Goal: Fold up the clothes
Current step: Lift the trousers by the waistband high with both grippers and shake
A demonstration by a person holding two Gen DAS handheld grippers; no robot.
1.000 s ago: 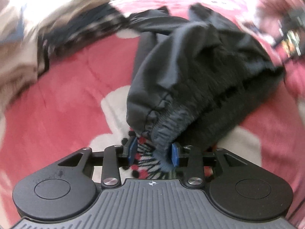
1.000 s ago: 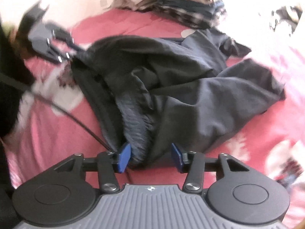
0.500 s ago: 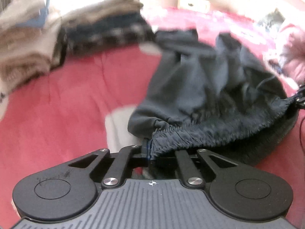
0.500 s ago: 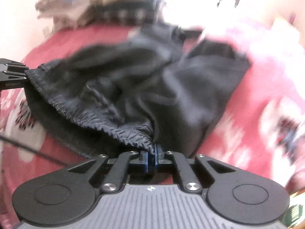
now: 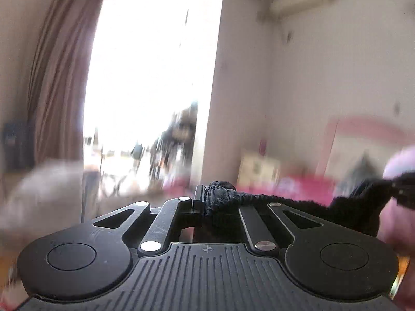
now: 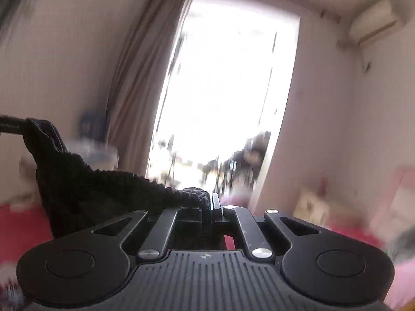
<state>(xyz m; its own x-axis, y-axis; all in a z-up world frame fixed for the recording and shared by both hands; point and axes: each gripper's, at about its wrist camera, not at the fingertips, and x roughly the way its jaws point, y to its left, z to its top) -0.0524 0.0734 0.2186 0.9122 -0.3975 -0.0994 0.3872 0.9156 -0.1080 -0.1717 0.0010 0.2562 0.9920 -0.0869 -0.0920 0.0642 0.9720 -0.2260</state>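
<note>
A black garment with an elastic waistband (image 5: 293, 203) is held up in the air between both grippers. My left gripper (image 5: 205, 198) is shut on one bunched end of the waistband. The band runs right to the other gripper's tip (image 5: 404, 191). My right gripper (image 6: 210, 203) is shut on the other end of the waistband (image 6: 124, 181), which stretches left to the left gripper's tip (image 6: 10, 125). The rest of the garment hangs below, mostly hidden by the gripper bodies.
Both cameras face the room: a bright window (image 5: 153, 77) with a brown curtain (image 5: 59, 77), white walls and an air conditioner (image 6: 373, 23). The red bed cover (image 5: 298, 185) shows low and blurred. A blurred clothes pile (image 5: 44, 181) lies at left.
Both grippers closed on the waistband ends, then lifted the garment off the bed. The views swung up from the bed cover to the window and walls.
</note>
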